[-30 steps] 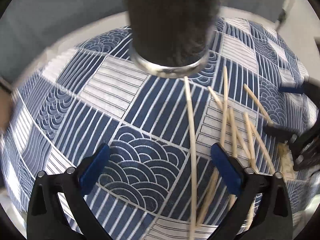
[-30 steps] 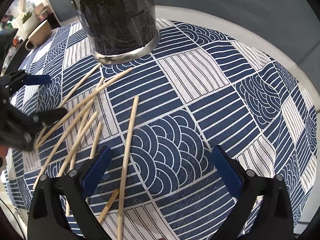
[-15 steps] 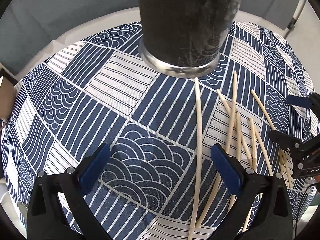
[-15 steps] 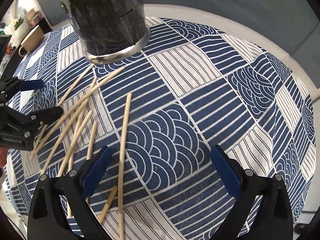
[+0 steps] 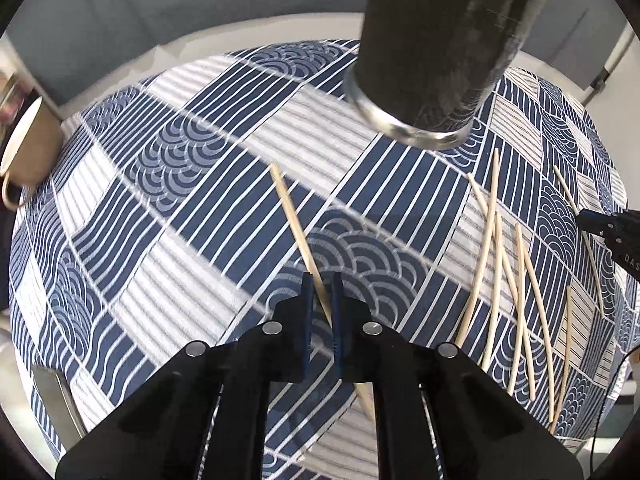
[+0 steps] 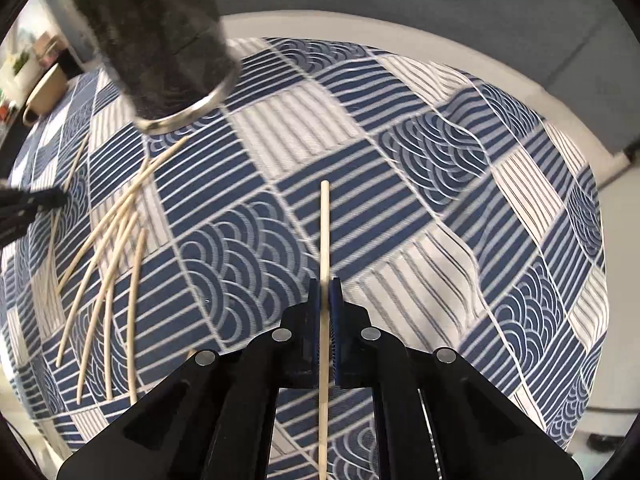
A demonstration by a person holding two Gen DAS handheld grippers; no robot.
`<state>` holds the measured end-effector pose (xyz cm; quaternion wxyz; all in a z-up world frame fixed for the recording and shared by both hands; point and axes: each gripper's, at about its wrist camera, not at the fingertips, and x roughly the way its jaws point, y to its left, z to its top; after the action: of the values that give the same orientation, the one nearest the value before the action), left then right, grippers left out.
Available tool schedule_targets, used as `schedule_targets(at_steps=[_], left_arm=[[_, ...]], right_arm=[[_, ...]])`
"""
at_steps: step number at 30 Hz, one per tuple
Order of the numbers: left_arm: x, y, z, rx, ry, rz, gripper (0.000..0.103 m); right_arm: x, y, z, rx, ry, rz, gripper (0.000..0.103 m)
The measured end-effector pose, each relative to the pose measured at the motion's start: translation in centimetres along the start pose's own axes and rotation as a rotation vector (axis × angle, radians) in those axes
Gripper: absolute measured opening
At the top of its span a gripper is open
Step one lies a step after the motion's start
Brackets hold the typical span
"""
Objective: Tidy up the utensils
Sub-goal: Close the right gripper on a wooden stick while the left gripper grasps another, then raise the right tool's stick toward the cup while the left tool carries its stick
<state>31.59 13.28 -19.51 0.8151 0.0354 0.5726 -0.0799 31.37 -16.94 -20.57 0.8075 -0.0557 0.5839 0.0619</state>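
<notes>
My left gripper (image 5: 320, 280) is shut on a pale wooden chopstick (image 5: 292, 216) that points up and left from the jaws. My right gripper (image 6: 325, 286) is shut on another chopstick (image 6: 325, 232) that points straight ahead. Both are held above the blue patterned tablecloth (image 5: 160, 208). A tall dark cylindrical holder with a metal base (image 5: 432, 48) stands at the back; it also shows in the right wrist view (image 6: 160, 40). Several more chopsticks (image 5: 508, 272) lie loose on the cloth to the right, and they show at the left in the right wrist view (image 6: 108, 248).
A beige cup (image 5: 28, 152) stands at the table's left edge, also in the right wrist view (image 6: 44, 88). The other gripper's black tip shows at the right of the left wrist view (image 5: 612, 232) and at the left of the right wrist view (image 6: 28, 204).
Both grippers went from open to shut, each on a chopstick, and lifted it off the cloth. The views have shifted, with motion blur.
</notes>
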Motion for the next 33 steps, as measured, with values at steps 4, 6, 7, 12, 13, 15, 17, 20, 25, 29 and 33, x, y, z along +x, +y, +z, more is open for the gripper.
schedule_targets(at_steps=[4, 6, 7, 12, 13, 15, 17, 20, 25, 29, 33], left_arm=[[-0.6, 1.2, -1.4, -0.014, 0.009, 0.025, 0.006], [-0.9, 1.2, -2.1, 0.000, 0.011, 0.045, 0.005], [-1.1, 1.6, -2.3, -0.005, 0.017, 0.049, 0.005], [-2.1, 2.7, -3.7, -0.035, 0.025, 0.075, 0.005], [-2.5, 3.1, -4.2, -0.042, 0.021, 0.081, 0.005], [-3.5, 3.7, -5.1, -0.061, 0.014, 0.092, 0.005], [-4.8, 4.0, -5.8, -0.086, -0.003, 0.092, 0.005], [-6.1, 3.2, -6.1, -0.097, -0.028, 0.120, 0.005], [-8.8, 2.3, -6.1, -0.124, -0.074, 0.143, 0.005], [-12.0, 2.0, -6.3, -0.151, -0.133, 0.140, 0.005], [-15.0, 0.8, -6.1, -0.149, -0.189, 0.150, 0.005]], right_arm=[[-0.3, -2.7, -0.6, 0.075, 0.005, 0.016, 0.004], [-0.6, -3.7, -1.0, 0.093, 0.003, 0.013, 0.004], [-0.8, -4.0, -1.2, 0.104, 0.001, 0.017, 0.004], [-3.0, -5.2, -2.3, 0.137, -0.033, 0.022, 0.005], [-3.6, -5.3, -2.4, 0.142, -0.042, 0.026, 0.005], [-5.0, -5.9, -2.9, 0.148, -0.061, 0.027, 0.005], [-6.1, -5.6, -3.1, 0.144, -0.079, 0.032, 0.005], [-7.3, -5.5, -3.0, 0.135, -0.108, 0.042, 0.005], [-9.8, -5.2, -3.2, 0.121, -0.169, 0.052, 0.005], [-12.4, -5.0, -3.1, 0.113, -0.233, 0.076, 0.004], [-15.2, -4.9, -2.8, 0.105, -0.302, 0.103, 0.005]])
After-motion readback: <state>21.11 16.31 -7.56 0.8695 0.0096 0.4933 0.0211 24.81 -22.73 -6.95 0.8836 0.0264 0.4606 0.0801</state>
